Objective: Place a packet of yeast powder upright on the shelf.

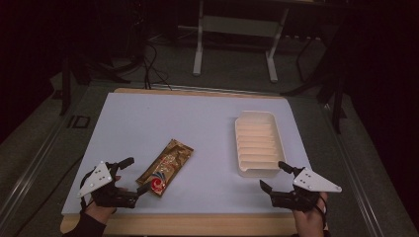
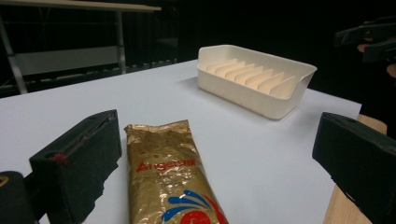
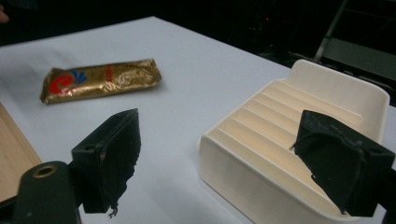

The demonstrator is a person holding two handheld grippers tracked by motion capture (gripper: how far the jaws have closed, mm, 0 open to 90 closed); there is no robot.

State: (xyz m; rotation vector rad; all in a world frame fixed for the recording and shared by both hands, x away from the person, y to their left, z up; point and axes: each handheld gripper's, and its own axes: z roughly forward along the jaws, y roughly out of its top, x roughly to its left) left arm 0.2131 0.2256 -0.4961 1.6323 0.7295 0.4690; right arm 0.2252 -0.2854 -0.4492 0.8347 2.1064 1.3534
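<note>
So — nothing is gripped yet, as far as I can judge; the work looks barely started.

High view: the gold crinkled-foil snack packet with red and blue print lies flat on the pale lavender-white bench, near the front-left, well apart from the cream ribbed plastic tray at the right. The left gripper sits just beside the packet's near end, its lower finger close to the foil; I can't tell if they touch. The right gripper hovers just in front of the tray's near wall. Both sets of fingers are spread and empty.

Left gripper view: the packet lies between the spread black fingers, pads off the foil — released, not grasping. The foil is shiny, wrinkled, flat-sealed at the far end, long and rectangular. The tray is matte and rigid with rounded corners, its floor crossed by parallel ridges. The finger pads look like worn foam or rubber with scuffed edges.

Right gripper view: fingers wide apart, one over the bare bench, the other above the tray's near corner, holding nothing. The packet lies further off, beyond the left finger. A light wood edge strip borders the bench.

Judgement: the likely job is moving the packet into the tray. Done — approach only. Left — close on the packet, lift, carry, place.
</note>
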